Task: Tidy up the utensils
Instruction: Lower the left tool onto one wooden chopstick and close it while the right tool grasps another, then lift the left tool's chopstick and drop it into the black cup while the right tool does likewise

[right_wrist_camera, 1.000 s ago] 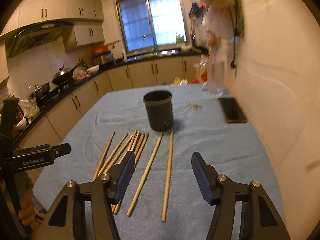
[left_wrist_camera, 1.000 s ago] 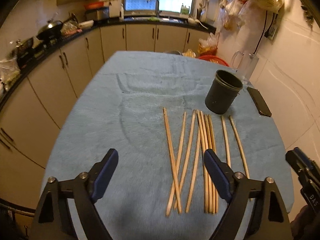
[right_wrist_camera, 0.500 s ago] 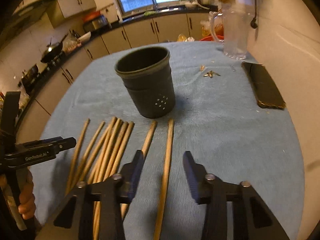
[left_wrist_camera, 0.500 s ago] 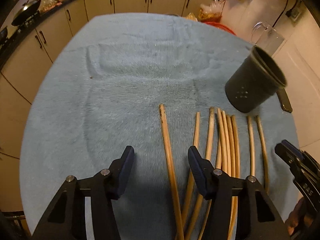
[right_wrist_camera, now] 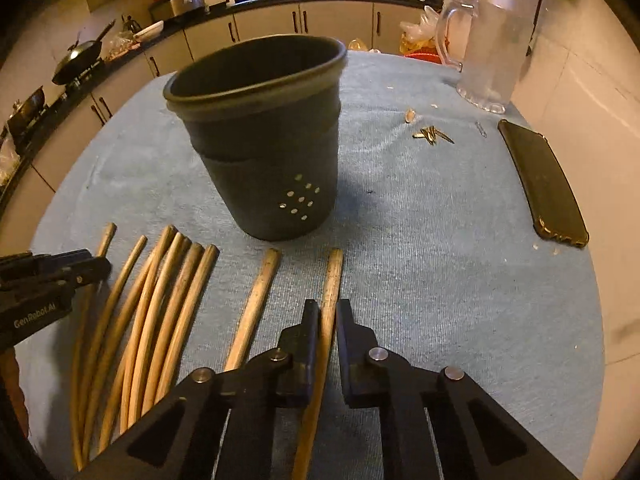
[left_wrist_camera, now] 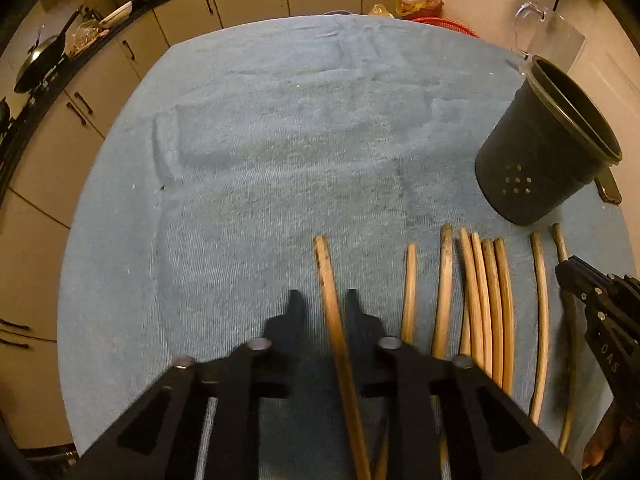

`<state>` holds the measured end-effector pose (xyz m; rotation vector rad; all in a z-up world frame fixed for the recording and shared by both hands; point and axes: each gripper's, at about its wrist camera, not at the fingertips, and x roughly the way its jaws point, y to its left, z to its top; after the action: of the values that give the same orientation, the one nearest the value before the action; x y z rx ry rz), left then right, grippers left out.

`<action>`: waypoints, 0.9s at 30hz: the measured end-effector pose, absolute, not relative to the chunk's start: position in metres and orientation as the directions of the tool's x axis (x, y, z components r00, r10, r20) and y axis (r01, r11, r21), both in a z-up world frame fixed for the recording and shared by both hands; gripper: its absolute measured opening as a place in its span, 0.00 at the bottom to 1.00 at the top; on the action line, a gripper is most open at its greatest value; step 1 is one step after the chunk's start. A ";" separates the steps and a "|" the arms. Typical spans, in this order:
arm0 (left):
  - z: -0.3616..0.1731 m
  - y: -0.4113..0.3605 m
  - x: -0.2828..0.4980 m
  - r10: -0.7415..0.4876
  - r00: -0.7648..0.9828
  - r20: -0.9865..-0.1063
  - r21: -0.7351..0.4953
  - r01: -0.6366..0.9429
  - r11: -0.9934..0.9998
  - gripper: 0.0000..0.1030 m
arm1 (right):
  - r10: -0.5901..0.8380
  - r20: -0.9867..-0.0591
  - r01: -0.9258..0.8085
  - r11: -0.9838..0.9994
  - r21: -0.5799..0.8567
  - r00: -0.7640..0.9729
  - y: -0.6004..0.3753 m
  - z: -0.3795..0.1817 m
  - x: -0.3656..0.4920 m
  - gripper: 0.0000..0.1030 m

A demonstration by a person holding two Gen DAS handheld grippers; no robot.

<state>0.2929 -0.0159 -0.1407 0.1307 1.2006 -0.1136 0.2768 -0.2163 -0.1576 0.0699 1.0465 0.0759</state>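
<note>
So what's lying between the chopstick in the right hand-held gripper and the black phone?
Nothing: in the right wrist view only bare blue cloth lies between that chopstick and the phone.

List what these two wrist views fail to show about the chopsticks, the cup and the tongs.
- Near ends of the chopsticks: left view, hidden under the left tongs.
- Gripped chopstick: right view, lower end behind the right tongs.
- Cup bottom: both views, hidden by its wall.
- Pad contact: both views, too dark.
</note>
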 end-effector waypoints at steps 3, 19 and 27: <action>-0.138 -0.018 0.295 -0.031 0.371 -0.928 0.031 0.162 0.986 0.07 | 0.107 -0.860 -0.035 0.994 0.104 0.498 -0.214 -0.156 0.280 0.08; -0.007 0.037 0.175 -0.194 0.685 -0.703 -0.146 0.128 0.981 0.07 | 0.220 -0.549 -0.053 0.951 0.303 0.806 -0.255 -0.040 0.155 0.08; 0.025 0.044 0.120 -0.154 0.766 -0.624 -0.118 0.102 0.988 0.07 | 0.216 -0.461 -0.079 0.951 0.298 0.860 -0.254 -0.017 0.097 0.08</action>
<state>0.1197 0.0441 0.0247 -0.0788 0.6841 -0.1389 0.0975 -0.2545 -0.0166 0.2750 0.5129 0.1569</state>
